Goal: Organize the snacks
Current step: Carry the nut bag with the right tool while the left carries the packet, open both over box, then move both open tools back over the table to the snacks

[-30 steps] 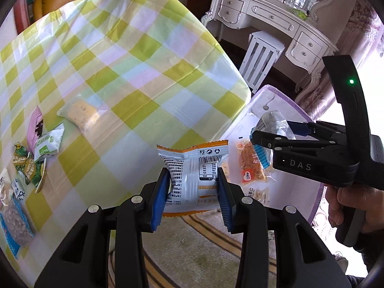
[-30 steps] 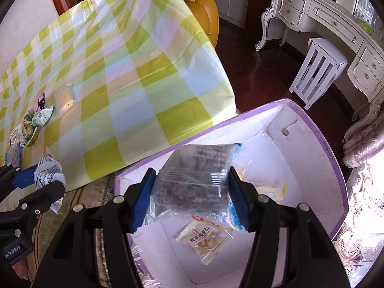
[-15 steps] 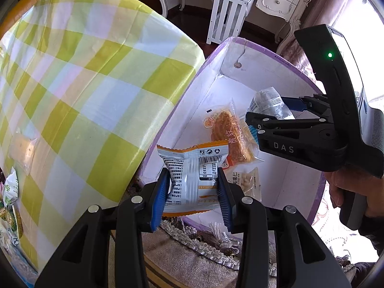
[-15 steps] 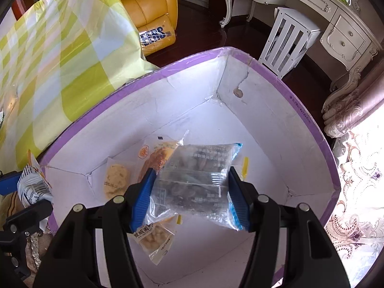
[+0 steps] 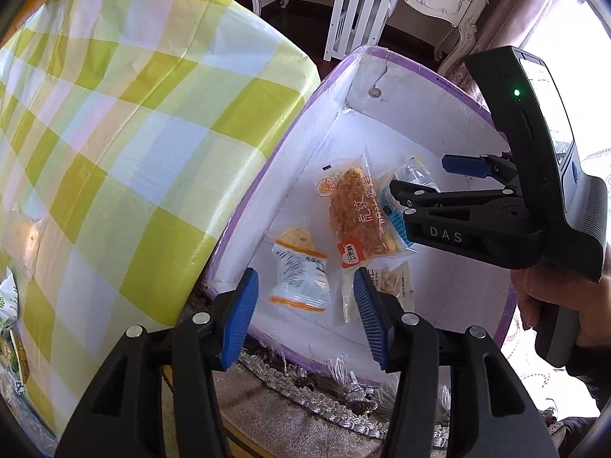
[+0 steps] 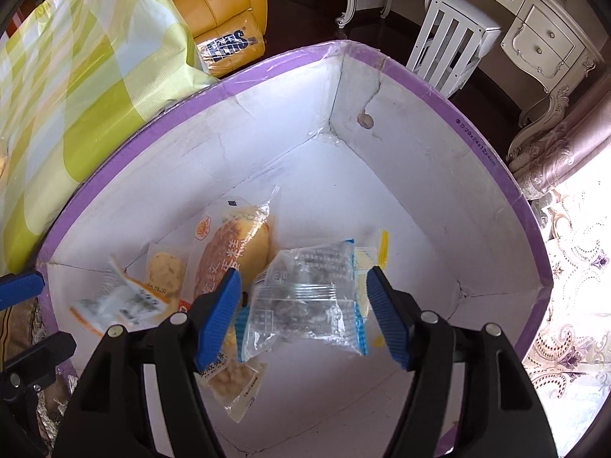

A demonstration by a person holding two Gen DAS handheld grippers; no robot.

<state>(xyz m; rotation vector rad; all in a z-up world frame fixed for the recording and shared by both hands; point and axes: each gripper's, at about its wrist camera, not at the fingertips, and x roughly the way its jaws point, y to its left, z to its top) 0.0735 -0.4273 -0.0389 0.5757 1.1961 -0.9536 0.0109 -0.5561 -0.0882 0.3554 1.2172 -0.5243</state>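
Both grippers hang over the white box (image 6: 439, 175) w/ the purple rim, which sits just beside the table w/ the yellow check cloth (image 5: 126, 133).

Left gripper (image 5: 305, 313): its jaws have just been opening and now stand apart. The orange-and-white snack bag (image 5: 299, 271) is below, between the blue pads (image 5: 240, 316) but not touching them, inside the box near the wall closest to the table.

Right gripper (image 6: 303, 313): its jaws have just been opening too, and stand apart. The clear bag w/ blue ends (image 6: 309, 297) is between the pads, not pinched. Can't tell if it lies on the box floor yet.

Also in the box: a big brown cake pack (image 6: 236, 244) in the middle, a small cookie pack (image 6: 166, 267) on its table side, and a pale snack pack (image 6: 233, 381) near the right gripper's fingers. A hand (image 5: 550, 297) holds the right gripper's handle.

More snack packs (image 5: 11, 328) lie on the table, far from the box.
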